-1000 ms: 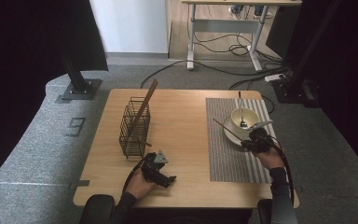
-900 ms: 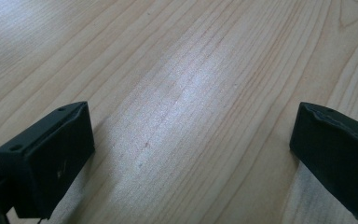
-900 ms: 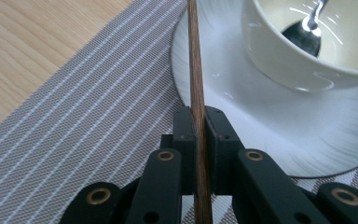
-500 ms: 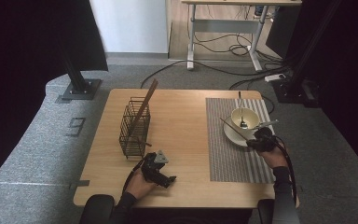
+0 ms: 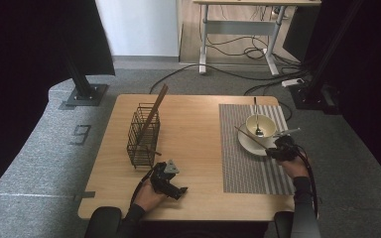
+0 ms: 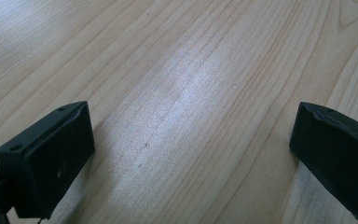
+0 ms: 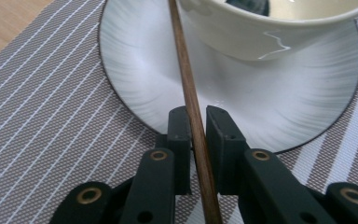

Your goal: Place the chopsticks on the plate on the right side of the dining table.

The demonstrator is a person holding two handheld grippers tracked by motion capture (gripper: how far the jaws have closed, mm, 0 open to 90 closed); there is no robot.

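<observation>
Chopstick (image 7: 192, 100), a slim brown wooden one, runs straight up between the two black jaws of the right gripper (image 7: 196, 140), which stand nearly shut with only the stick's width between them; the jaws have just been opening a little, and whether the pads still press on the wood I cannot tell, a thin gap seeming to show on either side. Just below the jaws lies the grey striped placemat (image 7: 37, 116), and their tips reach over the near rim of a white saucer (image 7: 149, 79). Beyond the tips, the chopstick crosses the saucer and passes beside the cream bowl (image 7: 261, 28) that stands on it. In the high view the right gripper (image 5: 278, 150) sits at the near edge of that saucer (image 5: 248, 144), the chopstick (image 5: 250, 138) slanting away from it to its left, and the bowl (image 5: 261, 123) just past it holds a metal spoon (image 5: 257, 119). Well apart to its left, the left gripper (image 5: 170, 182) rests low over the bare wooden table (image 5: 193, 124) with nothing between its jaws; in its own view the left gripper (image 6: 191, 154) has them spread wide over the wood grain. Farther off beyond that gripper stands a dark wire basket (image 5: 143, 134) with a wooden stick (image 5: 156, 105) leaning up out of it.
</observation>
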